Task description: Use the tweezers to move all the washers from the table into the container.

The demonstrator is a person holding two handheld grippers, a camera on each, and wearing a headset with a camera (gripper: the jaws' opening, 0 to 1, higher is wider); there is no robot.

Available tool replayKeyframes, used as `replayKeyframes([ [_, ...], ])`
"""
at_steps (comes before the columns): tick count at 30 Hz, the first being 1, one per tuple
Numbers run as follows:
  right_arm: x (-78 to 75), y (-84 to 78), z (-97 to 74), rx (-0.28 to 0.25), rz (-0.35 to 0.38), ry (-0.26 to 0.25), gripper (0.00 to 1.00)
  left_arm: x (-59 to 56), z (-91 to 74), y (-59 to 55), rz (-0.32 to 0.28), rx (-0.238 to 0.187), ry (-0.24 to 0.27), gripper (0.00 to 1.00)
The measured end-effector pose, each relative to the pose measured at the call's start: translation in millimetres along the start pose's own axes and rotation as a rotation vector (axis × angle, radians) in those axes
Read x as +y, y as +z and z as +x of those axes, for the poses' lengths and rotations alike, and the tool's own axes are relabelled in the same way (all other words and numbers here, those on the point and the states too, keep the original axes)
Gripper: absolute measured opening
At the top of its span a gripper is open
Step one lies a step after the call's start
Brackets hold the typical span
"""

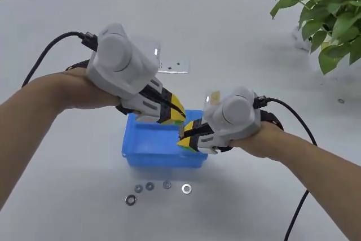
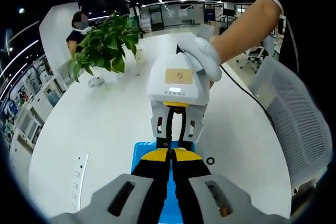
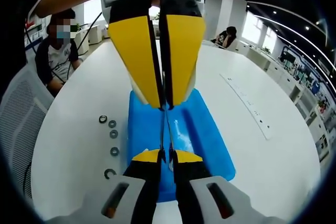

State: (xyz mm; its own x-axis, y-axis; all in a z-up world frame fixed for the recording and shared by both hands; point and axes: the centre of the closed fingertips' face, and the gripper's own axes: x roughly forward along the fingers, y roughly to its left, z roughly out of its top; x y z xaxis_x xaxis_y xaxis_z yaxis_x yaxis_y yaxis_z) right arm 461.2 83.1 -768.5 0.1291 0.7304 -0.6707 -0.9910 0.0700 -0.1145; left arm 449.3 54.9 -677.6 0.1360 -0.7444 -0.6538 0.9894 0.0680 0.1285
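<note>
Washers (image 1: 149, 185), five: lying in a loose row on the white table (image 1: 237, 43), just beside the container (image 1: 163, 161) along its long wall nearest the person, none touching it. Container, blue, rectangular, open-topped: sitting directly under both grippers. Tweezers (image 3: 168, 124), thin metal, seen edge-on in the right gripper view: bridging the short gap between the two grippers above the container. Left gripper (image 1: 176, 115): pointing down and rightward, yellow-tipped jaws pressing together on the tweezers' farther end. Right gripper (image 1: 185, 140): facing it tip to tip, jaws pinching in on the nearer end. Left hand (image 1: 84, 91) and right hand (image 1: 265, 139): wrapping the grey gripper bodies, black cables trailing away from each. Clear ruler-like strip (image 1: 172, 67): lying flat on the table beyond the grippers. Leafy green plant (image 1: 330, 15): standing at the table's far right.
</note>
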Motion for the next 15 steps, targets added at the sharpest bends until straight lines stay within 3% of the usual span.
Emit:
replayKeyframes([
  [15,9.6,32.3,-23.7,-0.045,-0.033,-0.043,0.10,-13.1,-28.7,27.4,0.024,-0.007,0.022,0.05],
])
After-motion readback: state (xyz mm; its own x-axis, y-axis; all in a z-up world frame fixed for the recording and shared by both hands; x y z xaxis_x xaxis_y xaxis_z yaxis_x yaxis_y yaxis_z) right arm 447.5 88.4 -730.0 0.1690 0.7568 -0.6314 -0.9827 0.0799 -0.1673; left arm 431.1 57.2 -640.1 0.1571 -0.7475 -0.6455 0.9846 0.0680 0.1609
